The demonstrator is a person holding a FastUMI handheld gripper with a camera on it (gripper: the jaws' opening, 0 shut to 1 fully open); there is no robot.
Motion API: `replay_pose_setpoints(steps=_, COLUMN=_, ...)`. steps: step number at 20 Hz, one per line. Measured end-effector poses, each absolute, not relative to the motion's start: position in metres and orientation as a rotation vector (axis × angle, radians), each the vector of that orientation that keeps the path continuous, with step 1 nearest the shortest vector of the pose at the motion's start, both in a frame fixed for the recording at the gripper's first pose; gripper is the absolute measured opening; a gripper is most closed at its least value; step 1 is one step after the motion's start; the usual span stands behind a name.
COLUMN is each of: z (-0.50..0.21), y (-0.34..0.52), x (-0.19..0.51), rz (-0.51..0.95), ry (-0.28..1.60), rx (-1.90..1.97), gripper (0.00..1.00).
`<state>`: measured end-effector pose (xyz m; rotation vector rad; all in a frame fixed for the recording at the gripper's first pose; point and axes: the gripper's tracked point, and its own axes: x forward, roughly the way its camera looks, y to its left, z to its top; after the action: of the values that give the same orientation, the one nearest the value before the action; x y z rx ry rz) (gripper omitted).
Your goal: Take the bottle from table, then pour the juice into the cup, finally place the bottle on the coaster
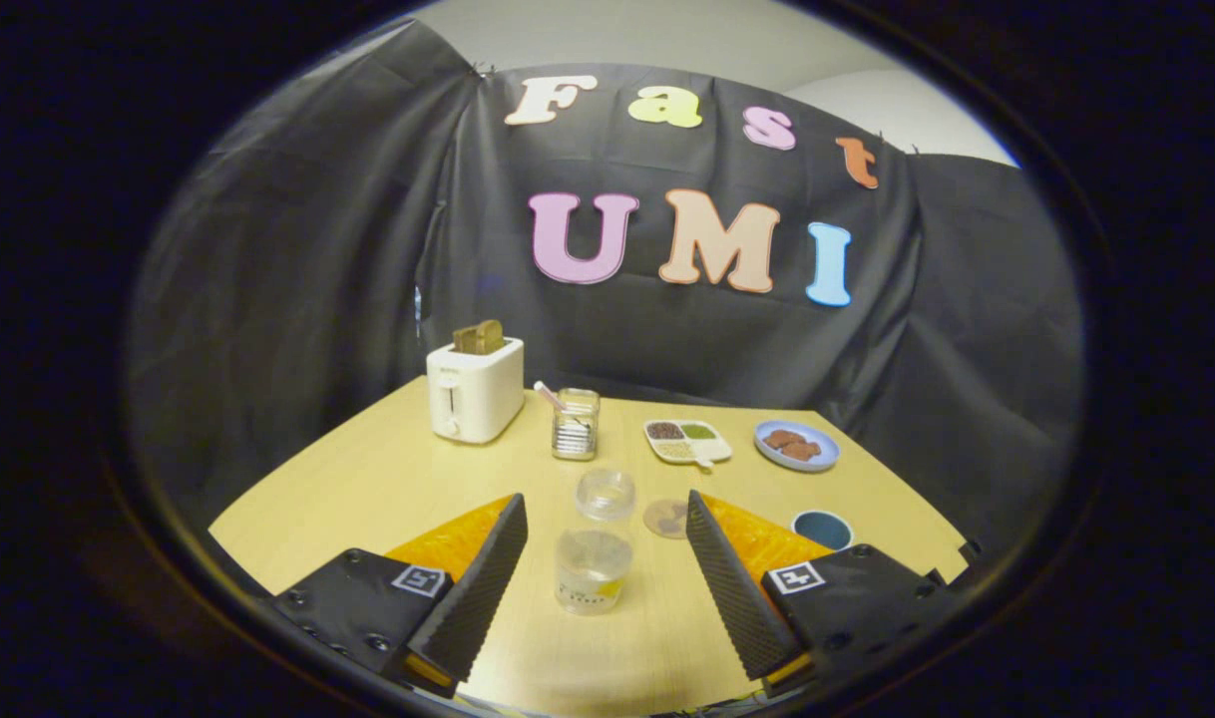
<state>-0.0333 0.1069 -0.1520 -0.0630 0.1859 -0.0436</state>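
Observation:
My gripper is open, its fingers spread wide above the wooden table. Between the fingers stands a clear labelled bottle with pale liquid in it, touching neither finger. Just beyond it, level with the fingertips, is a clear empty cup. A small brownish round disc lies flat beside the right finger's tip. A dark teal round coaster lies to the right of the right finger.
Farther back stand a white toaster with bread in it, a glass jar holding sticks, a white divided dish and a blue plate with brown pieces. Black cloth closes the table's back and sides.

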Motion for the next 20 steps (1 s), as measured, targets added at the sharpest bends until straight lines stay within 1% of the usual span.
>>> replay_pose_setpoints(steps=10, z=-0.224, y=0.111, x=-0.004, rz=-0.049, ry=0.286, rx=-0.106, gripper=1.00)
replay_pose_setpoints(steps=15, z=-0.247, y=0.119, x=0.009, rz=-0.033, ry=0.325, rx=-0.106, gripper=1.00)
replay_pose_setpoints(steps=20, z=-0.262, y=0.112, x=0.020, rz=-0.054, ry=0.347, rx=-0.078, gripper=1.00)
